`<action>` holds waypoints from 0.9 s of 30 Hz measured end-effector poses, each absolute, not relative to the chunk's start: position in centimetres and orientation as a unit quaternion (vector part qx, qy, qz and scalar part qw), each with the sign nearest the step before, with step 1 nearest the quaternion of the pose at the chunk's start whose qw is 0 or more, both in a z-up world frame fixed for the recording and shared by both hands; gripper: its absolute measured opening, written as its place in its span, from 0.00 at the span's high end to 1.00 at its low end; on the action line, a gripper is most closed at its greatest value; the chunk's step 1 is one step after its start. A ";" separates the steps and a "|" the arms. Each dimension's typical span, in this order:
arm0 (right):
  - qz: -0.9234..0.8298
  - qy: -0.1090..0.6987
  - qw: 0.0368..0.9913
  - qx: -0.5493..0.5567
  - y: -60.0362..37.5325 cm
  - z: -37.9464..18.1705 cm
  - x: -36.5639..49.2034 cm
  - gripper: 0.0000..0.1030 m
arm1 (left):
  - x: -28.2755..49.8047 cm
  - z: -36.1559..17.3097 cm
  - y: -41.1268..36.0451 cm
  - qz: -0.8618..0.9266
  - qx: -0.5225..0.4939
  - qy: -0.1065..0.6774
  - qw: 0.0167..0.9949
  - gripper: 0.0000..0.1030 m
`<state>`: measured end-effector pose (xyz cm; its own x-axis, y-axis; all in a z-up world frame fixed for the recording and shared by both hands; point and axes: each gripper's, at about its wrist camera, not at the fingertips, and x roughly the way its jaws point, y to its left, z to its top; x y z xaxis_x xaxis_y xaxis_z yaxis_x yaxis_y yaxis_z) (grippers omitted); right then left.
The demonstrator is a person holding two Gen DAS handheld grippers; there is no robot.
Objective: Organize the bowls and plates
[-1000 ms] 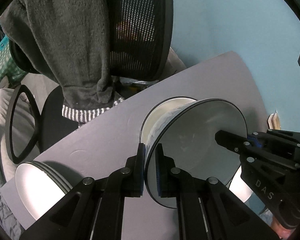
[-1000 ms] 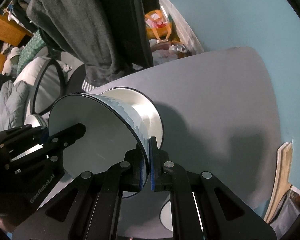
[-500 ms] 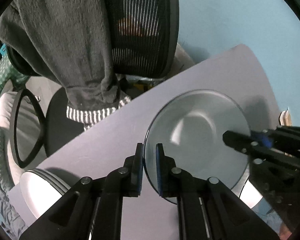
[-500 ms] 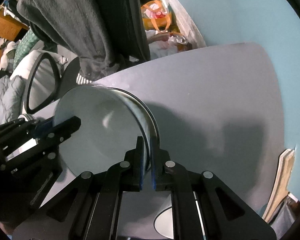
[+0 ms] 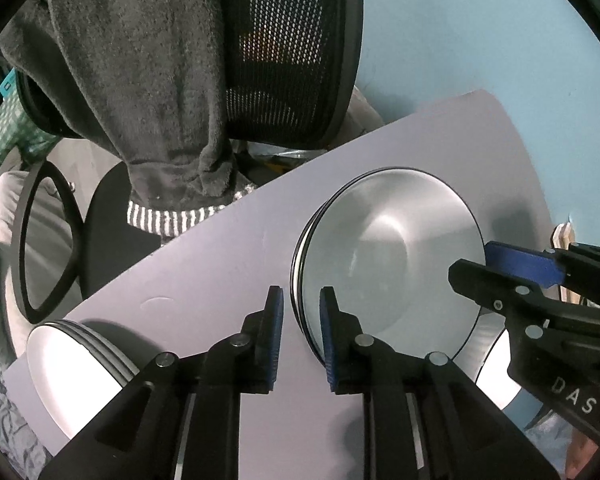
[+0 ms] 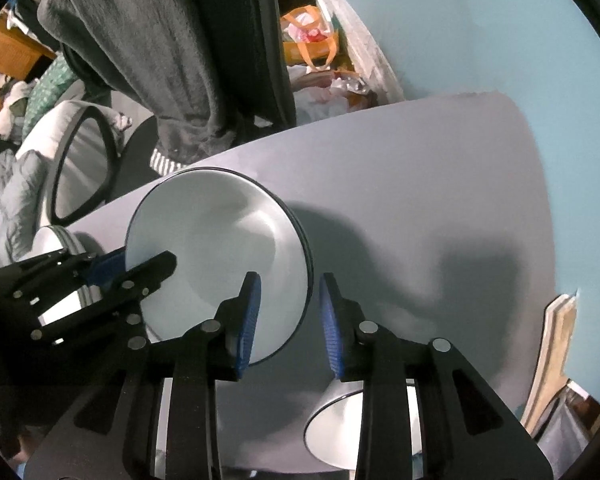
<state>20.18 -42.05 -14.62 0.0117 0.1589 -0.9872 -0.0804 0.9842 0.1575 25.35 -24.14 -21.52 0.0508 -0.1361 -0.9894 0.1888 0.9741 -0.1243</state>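
A white deep plate with a black rim lies flat on the grey table, on top of another like it; two rims show at its left edge. My left gripper points down over the plate's near-left rim. Its jaws are opening, the rim is between them and the blue pads stand clear of it. My right gripper straddles the opposite rim of the same plate. Its jaws are opening too, and the pads do not press on the rim.
A stack of white plates sits at the table's left corner. Another white dish lies under the right gripper. An office chair with a grey garment stands behind the table. A blue wall and a wooden board bound the right side.
The plate was held tilted on edge by both shut grippers. It now lies flat on the plate beneath it, and both grippers have let go of its rim.
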 end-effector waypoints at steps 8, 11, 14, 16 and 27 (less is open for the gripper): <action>0.058 0.669 0.741 0.013 -42.3 -12.5 19.1 0.65 | 24.2 -18.7 -22.1 -0.099 -0.004 0.655 0.749 0.65; 0.048 0.651 0.757 0.004 -42.4 -11.0 18.5 0.58 | 23.3 -17.0 -21.1 -0.093 -0.003 0.641 0.762 0.55; 0.048 0.632 0.773 0.001 -42.3 -9.2 17.7 0.49 | 22.3 -15.5 -20.3 -0.089 0.000 0.628 0.773 0.51; 0.047 0.621 0.782 -0.003 -42.2 -8.2 17.1 0.48 | 21.7 -14.7 -19.9 -0.084 0.004 0.621 0.779 0.47; 0.037 0.575 0.817 -0.028 -41.1 -3.8 14.1 0.38 | 17.7 -11.0 -19.1 -0.096 0.016 0.597 0.796 0.29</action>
